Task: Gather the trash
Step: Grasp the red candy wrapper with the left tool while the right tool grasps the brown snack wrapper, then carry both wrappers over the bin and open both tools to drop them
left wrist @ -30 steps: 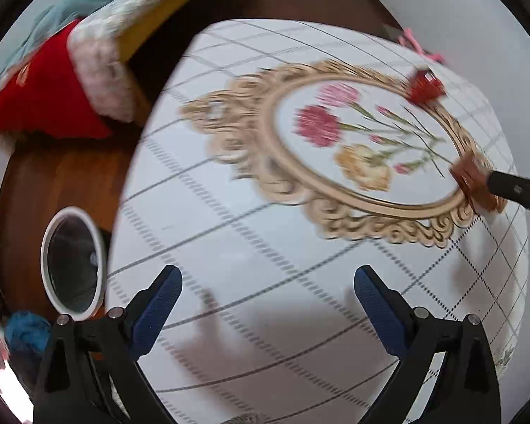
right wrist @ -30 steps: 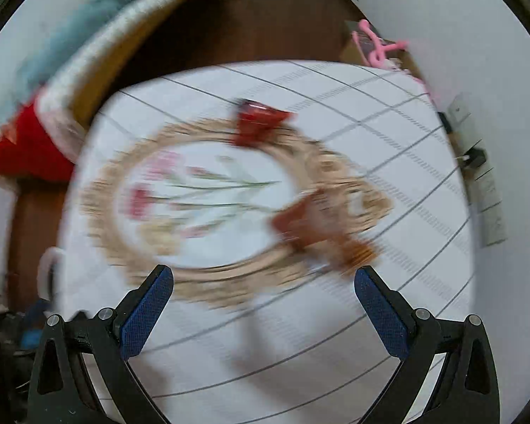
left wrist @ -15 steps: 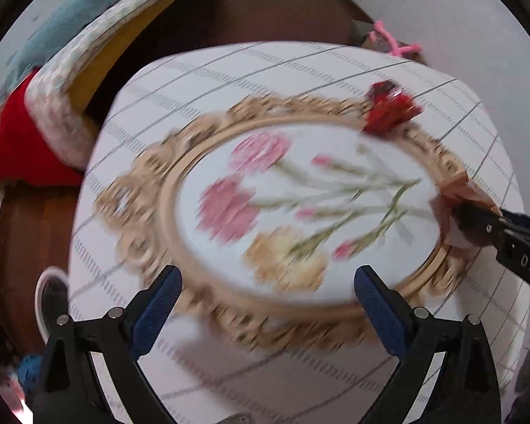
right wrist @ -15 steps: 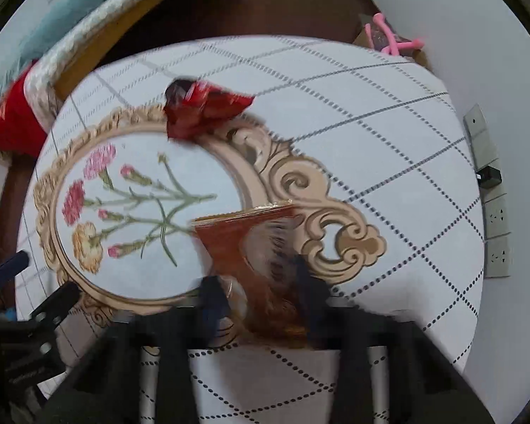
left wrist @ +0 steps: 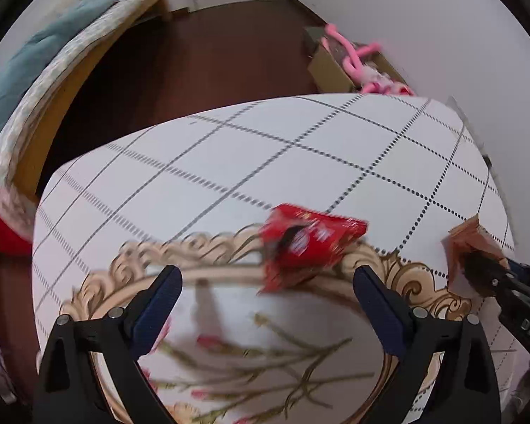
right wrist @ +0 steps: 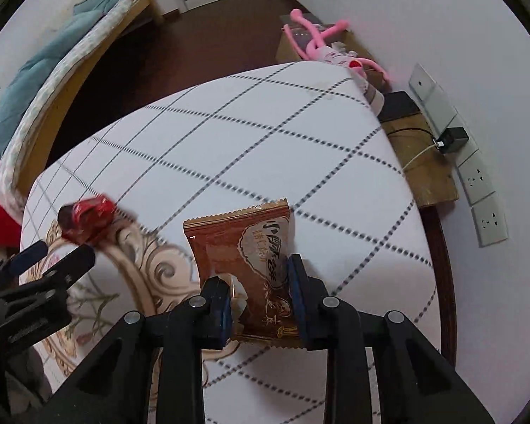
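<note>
A counter [right wrist: 251, 141] draped in a white cloth with dotted grid lines and a gold-framed floral medallion [left wrist: 201, 258] is seen from both handheld cameras, with a bed [right wrist: 53, 56] under a teal blanket at the far left and a pink plush toy [right wrist: 321, 46] on a cardboard box against the wall behind. A brown snack wrapper [right wrist: 243, 247] is held upright just above the cloth near the counter's right side, gripped from both sides by the clenched jaws of the right gripper [right wrist: 259, 298]. A crumpled red wrapper [left wrist: 307, 243] is seen lying on the medallion's ornate upper border, blurred in both views. The left gripper [left wrist: 266, 293] is held over the medallion with its jaws spread wide and nothing between them, the red wrapper lying just ahead of its blue fingertips [left wrist: 162, 293].
</note>
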A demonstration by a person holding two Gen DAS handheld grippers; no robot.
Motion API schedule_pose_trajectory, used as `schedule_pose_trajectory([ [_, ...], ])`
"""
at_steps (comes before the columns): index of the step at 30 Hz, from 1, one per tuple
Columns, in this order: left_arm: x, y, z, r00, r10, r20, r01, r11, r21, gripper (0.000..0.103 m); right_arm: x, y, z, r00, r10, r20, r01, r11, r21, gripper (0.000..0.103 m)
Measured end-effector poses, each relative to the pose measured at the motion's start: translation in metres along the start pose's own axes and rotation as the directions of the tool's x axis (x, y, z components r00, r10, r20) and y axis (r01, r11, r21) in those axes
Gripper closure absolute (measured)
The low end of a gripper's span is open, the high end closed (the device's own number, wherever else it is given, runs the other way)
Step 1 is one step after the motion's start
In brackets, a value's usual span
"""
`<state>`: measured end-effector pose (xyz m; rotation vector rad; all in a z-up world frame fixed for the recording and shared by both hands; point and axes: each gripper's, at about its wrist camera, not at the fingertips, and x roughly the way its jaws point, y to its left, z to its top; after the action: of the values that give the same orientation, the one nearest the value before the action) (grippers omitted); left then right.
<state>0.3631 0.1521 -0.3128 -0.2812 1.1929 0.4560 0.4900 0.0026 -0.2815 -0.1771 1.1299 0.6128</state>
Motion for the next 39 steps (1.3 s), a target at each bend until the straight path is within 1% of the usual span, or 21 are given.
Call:
schedule_pose_trajectory([
  [1, 0.002, -0.005, 0.003, 1.0, 0.006, 0.008, -0.006, 1.0, 0.023, 0.01, 0.0, -0.003, 0.001, 1.0, 0.007, 0.0, -0.007, 1.0, 0.01, 0.074],
  [2, 0.003, -0.006, 0.005, 1.0, 0.014, 0.021, -0.015, 0.999, 0.037, 0.03, -0.001, -0.003, 0.001, 1.0, 0.008, 0.001, -0.008, 1.0, 0.013, 0.074],
  [3, 0.003, -0.007, 0.006, 0.999, 0.029, 0.033, -0.031, 0.998, 0.049, 0.058, -0.002, -0.003, 0.001, 1.0, 0.005, 0.004, -0.005, 1.0, 0.012, 0.074],
  [4, 0.004, -0.008, 0.008, 0.998, 0.044, 0.039, -0.047, 0.997, 0.058, 0.071, -0.004, -0.003, 0.001, 1.0, 0.004, 0.007, -0.004, 1.0, 0.008, 0.074],
  [5, 0.004, -0.009, 0.007, 0.998, 0.043, 0.042, -0.046, 0.997, 0.067, 0.082, -0.007, -0.003, -0.002, 1.0, 0.005, 0.01, -0.006, 1.0, 0.004, 0.074],
  [6, 0.002, -0.009, 0.006, 0.998, 0.035, 0.05, -0.038, 0.997, 0.069, 0.088, -0.009, -0.002, -0.003, 1.0, 0.002, 0.014, -0.002, 1.0, -0.002, 0.074],
  [10, -0.016, -0.004, -0.011, 0.996, 0.02, 0.09, -0.026, 0.997, 0.066, 0.091, -0.022, 0.002, -0.01, 0.999, 0.003, 0.038, -0.002, 1.0, -0.026, 0.074],
  [11, -0.023, -0.003, -0.017, 0.995, 0.018, 0.101, -0.025, 0.998, 0.063, 0.093, -0.028, 0.003, -0.013, 0.999, 0.006, 0.046, -0.005, 0.999, -0.034, 0.074],
  [13, -0.04, -0.001, -0.031, 0.991, 0.024, 0.135, -0.032, 0.998, 0.055, 0.094, -0.038, 0.007, -0.02, 0.998, 0.019, 0.06, -0.016, 0.999, -0.05, 0.074],
  [15, -0.056, 0.002, -0.043, 0.988, 0.017, 0.155, -0.023, 0.999, 0.038, 0.094, -0.049, 0.013, -0.027, 0.997, 0.029, 0.072, -0.024, 0.997, -0.068, 0.074],
  [22, -0.129, 0.027, -0.089, 0.968, 0.025, 0.249, -0.018, 0.999, -0.031, 0.094, -0.103, 0.042, -0.069, 0.987, 0.11, 0.116, -0.095, 0.987, -0.132, 0.074],
  [23, -0.145, 0.035, -0.098, 0.963, 0.031, 0.267, -0.018, 0.999, -0.049, 0.094, -0.111, 0.048, -0.076, 0.985, 0.126, 0.12, -0.109, 0.984, -0.14, 0.074],
  [25, -0.164, 0.047, -0.113, 0.959, 0.035, 0.283, -0.016, 0.997, -0.07, 0.094, -0.129, 0.063, -0.089, 0.979, 0.154, 0.132, -0.132, 0.977, -0.166, 0.075],
  [28, -0.193, 0.073, -0.141, 0.953, 0.048, 0.299, -0.022, 0.996, -0.092, 0.094, -0.153, 0.088, -0.107, 0.968, 0.204, 0.146, -0.173, 0.964, -0.2, 0.075],
  [29, -0.203, 0.085, -0.153, 0.95, 0.071, 0.304, -0.04, 0.994, -0.106, 0.094, -0.162, 0.099, -0.114, 0.963, 0.225, 0.149, -0.191, 0.958, -0.214, 0.075],
  [31, -0.222, 0.111, -0.175, 0.949, 0.093, 0.302, -0.05, 0.988, -0.145, 0.094, -0.177, 0.121, -0.125, 0.952, 0.264, 0.153, -0.223, 0.944, -0.242, 0.075],
  [34, -0.245, 0.15, -0.204, 0.944, 0.143, 0.298, -0.083, 0.975, -0.207, 0.094, -0.196, 0.166, -0.146, 0.93, 0.339, 0.14, -0.288, 0.912, -0.293, 0.075],
  [35, -0.256, 0.171, -0.217, 0.94, 0.171, 0.294, -0.098, 0.964, -0.247, 0.094, -0.201, 0.181, -0.152, 0.923, 0.362, 0.133, -0.307, 0.899, -0.312, 0.075],
  [36, -0.262, 0.184, -0.225, 0.939, 0.183, 0.292, -0.103, 0.958, -0.269, 0.094, -0.205, 0.199, -0.16, 0.915, 0.386, 0.119, -0.329, 0.882, -0.337, 0.075],
  [39, -0.283, 0.237, -0.254, 0.932, 0.231, 0.279, -0.121, 0.924, -0.363, 0.094, -0.211, 0.25, -0.179, 0.893, 0.443, 0.074, -0.384, 0.838, -0.389, 0.075],
])
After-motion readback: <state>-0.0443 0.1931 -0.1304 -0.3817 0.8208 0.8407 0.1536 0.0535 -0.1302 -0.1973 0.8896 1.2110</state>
